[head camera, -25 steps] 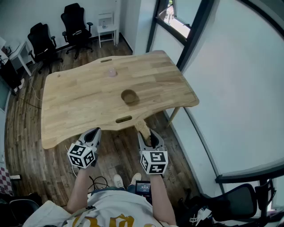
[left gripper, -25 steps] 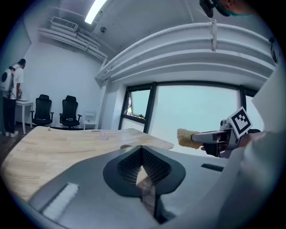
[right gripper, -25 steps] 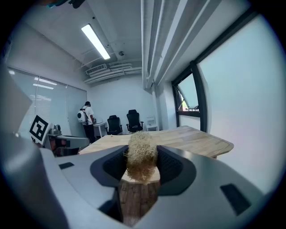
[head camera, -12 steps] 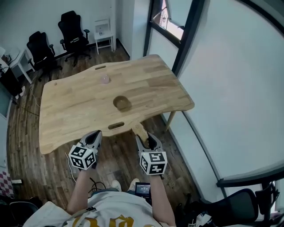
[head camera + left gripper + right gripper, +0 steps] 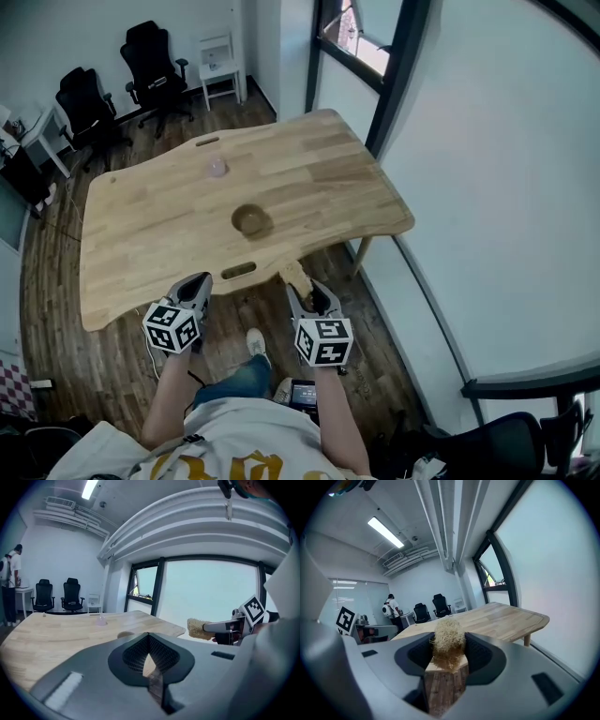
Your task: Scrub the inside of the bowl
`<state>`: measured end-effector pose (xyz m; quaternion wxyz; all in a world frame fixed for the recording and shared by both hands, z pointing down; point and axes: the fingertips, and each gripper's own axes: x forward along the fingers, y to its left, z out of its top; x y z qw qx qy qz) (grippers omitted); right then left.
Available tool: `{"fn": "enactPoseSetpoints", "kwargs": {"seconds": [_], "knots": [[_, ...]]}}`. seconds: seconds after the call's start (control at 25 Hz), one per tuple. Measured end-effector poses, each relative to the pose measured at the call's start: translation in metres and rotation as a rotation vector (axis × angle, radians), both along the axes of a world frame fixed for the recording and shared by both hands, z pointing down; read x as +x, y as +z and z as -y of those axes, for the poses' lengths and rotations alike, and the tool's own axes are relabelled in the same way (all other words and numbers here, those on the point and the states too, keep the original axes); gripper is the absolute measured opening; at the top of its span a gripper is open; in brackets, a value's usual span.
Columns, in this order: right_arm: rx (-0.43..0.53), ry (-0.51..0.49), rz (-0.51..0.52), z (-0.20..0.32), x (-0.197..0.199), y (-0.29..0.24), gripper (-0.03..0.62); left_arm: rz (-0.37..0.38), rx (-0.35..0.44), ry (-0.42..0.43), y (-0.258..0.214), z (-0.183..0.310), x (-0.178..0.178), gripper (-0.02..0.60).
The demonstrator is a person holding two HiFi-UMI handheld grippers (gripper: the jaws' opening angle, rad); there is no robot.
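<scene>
A pale wooden table (image 5: 150, 234) fills mid-frame in an office with a plank floor (image 5: 56, 319), a window (image 5: 366, 47) at the top and two black office chairs (image 5: 145, 52) at upper left. On it stand one wooden bowl (image 5: 251, 220) near its middle and, above that, one small pink object (image 5: 217, 167) too small to identify. Two grippers hang below the table's near edge, well apart from the bowl: the left gripper (image 5: 198, 281) is clenched on nothing and the right gripper (image 5: 306, 287) grasps one straw-coloured scrubber (image 5: 296, 273); the bowl's inside is hard to make out.

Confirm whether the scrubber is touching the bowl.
Apart. Head view: the scrubber, held in the right tongs, is short of the table; the bowl sits mid-table.
</scene>
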<state>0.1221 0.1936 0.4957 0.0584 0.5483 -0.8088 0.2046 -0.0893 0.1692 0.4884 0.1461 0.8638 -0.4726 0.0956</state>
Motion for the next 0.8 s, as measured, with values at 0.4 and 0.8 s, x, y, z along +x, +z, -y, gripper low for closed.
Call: {"fn": "enactPoseSetpoints", "kwargs": {"seconds": [0.4,0.8], "knots": [[-0.039,-0.062,-0.033,0.126,-0.012,0.015,0.183,-0.038,-0.031,-0.029,0.021,0.135,-0.004,0.0],[-0.017,-0.071,-0.052,0.229,-0.042,0.028,0.184,-0.071,-0.084,0.025,0.042,0.241,-0.02,-0.002]]}}
